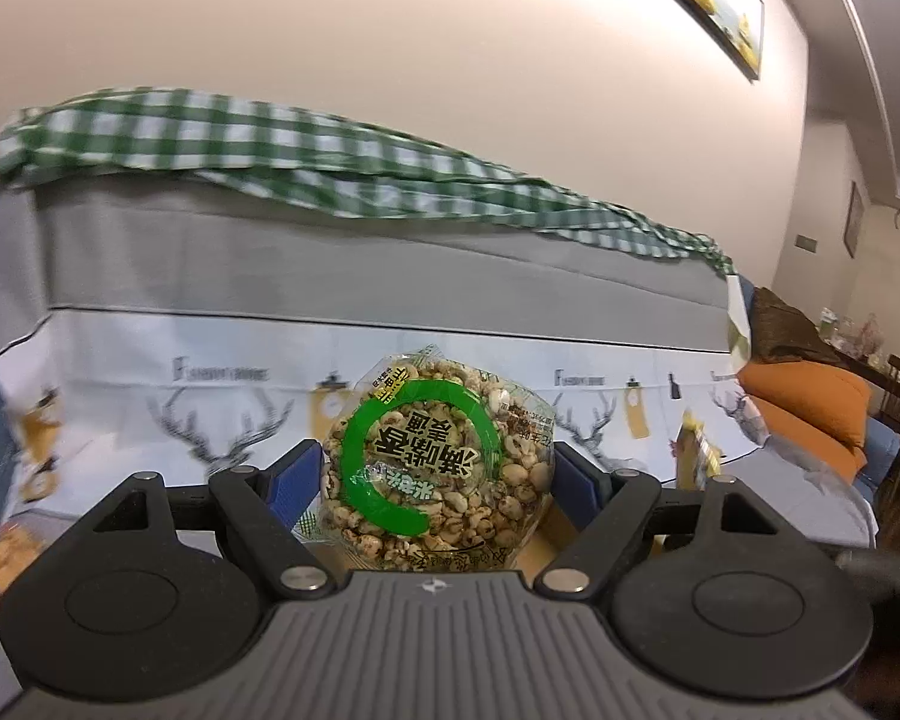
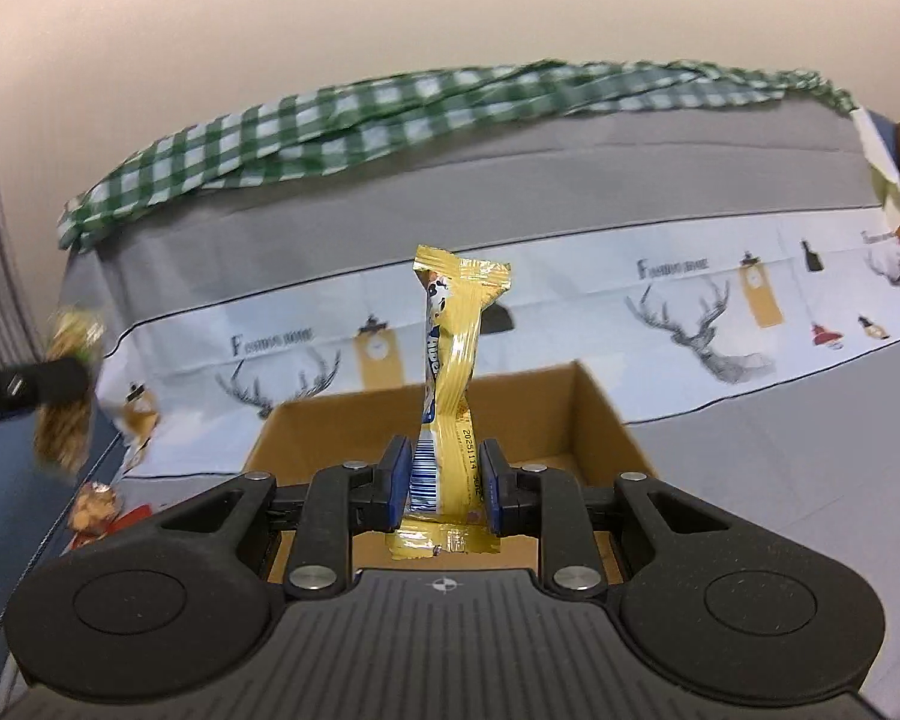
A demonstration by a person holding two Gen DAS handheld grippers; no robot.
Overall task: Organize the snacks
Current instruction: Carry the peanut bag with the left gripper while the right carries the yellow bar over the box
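Gold bar (image 2: pixel 450 378) upright in R claw (image 2: pixel 444 480)

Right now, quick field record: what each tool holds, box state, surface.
left tool: shut on round puffed-grain cake pack, green ring label
right tool: shut on yellow snack bar wrapper, upright, barcode end low
cardboard box: open, just beyond right tool; contents mostly hidden
surface: deer-print cloth, green checked cloth along far edge
loose snacks: at left edge in right wrist view, blurred
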